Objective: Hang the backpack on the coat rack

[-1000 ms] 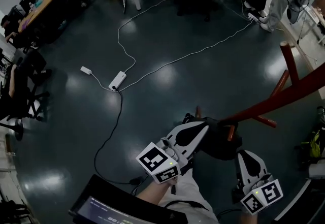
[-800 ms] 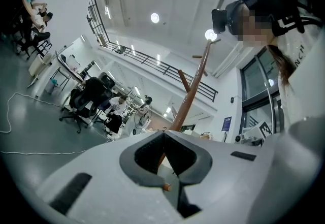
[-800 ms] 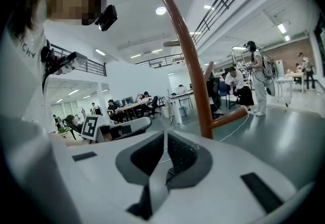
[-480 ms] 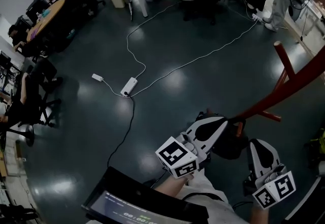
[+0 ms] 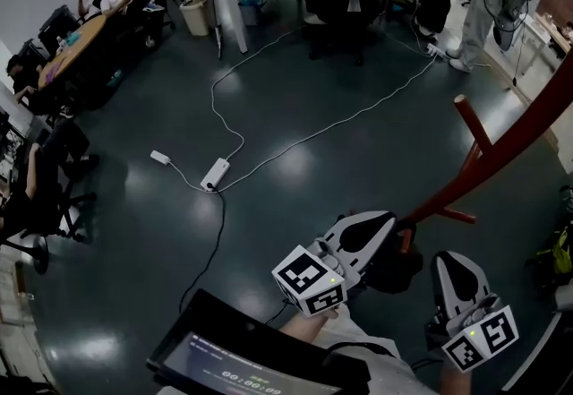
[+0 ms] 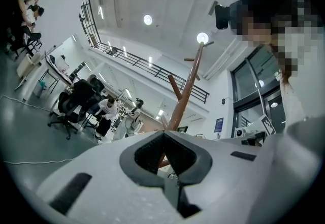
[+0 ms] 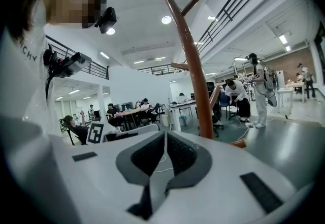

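Pickup looks to be the step in hand: the backpack [image 5: 398, 266] hangs dark at the foot of the rack [image 5: 501, 156], against my left fingers [image 5: 358, 236] and right fingers [image 5: 457, 281]. Both pairs are together, with no strap showing between them. Next I must raise its loop over a peg. Letters on the sleeve [image 7: 28, 53] read "ICHY".

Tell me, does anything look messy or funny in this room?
Yes. White cables run loose across the open floor and meet at a power strip lying right out in the middle. That looks odd because someone walking through could trip on them. Nothing looks spilled or broken.
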`<state>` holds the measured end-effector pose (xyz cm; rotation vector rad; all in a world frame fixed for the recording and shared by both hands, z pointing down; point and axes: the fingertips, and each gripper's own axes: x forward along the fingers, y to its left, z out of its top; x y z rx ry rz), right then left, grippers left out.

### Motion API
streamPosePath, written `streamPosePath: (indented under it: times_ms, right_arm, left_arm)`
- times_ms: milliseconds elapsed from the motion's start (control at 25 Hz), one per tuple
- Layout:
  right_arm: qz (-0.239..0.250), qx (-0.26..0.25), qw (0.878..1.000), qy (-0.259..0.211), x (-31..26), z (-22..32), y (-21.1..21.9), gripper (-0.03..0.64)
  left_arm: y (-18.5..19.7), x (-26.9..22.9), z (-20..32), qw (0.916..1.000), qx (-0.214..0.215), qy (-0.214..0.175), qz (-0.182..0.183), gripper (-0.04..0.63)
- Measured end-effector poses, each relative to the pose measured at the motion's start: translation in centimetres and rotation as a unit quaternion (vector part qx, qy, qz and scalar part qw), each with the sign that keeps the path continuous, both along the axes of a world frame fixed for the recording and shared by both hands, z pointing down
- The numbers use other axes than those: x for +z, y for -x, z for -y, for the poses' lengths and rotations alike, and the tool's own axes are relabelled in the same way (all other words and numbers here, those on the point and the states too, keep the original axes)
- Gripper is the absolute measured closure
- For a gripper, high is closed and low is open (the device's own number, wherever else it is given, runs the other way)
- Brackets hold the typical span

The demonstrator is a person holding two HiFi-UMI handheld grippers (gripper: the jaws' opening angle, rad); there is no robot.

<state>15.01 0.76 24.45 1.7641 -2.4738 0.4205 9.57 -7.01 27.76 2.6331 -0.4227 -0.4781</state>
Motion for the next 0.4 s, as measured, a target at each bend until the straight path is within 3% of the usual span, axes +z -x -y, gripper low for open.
streamPosePath:
  times_ms: [400]
  right_arm:
    - [0.0, -0.004, 1.0, 0.003, 0.08, 0.42, -0.19, 0.587]
  left_arm:
    - [-0.69, -0.34, 0.56, 1.0, -0.002, -0.004, -0.003, 0.586]
